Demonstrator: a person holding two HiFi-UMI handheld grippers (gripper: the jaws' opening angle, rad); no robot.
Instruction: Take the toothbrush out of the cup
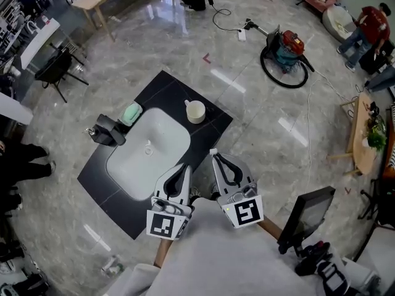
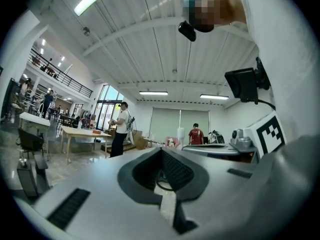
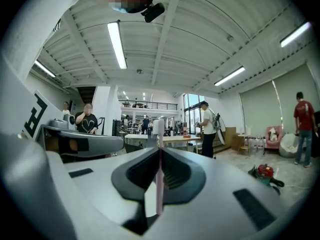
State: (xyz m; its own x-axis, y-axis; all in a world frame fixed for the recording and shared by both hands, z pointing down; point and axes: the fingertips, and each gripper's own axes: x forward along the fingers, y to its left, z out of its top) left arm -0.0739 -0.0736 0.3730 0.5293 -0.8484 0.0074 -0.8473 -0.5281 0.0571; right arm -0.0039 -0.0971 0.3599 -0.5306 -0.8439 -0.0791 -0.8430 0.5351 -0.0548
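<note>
Pink and thin, the toothbrush (image 3: 159, 184) stands pinched in your closed right hand-held gripper (image 3: 160, 150), well clear of the cup (image 1: 195, 111) near the head view's centre, so hold pressure steady; your left hand-held gripper (image 2: 161, 150) is closed, empty.

Toothbrush (image 3: 159, 184) lower end is hidden inside the right tool (image 3: 160, 150)

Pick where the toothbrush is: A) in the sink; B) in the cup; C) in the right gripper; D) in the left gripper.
C: the right gripper view shows the toothbrush upright, pinched in the jaws of the right gripper; the cup holds none.
</note>
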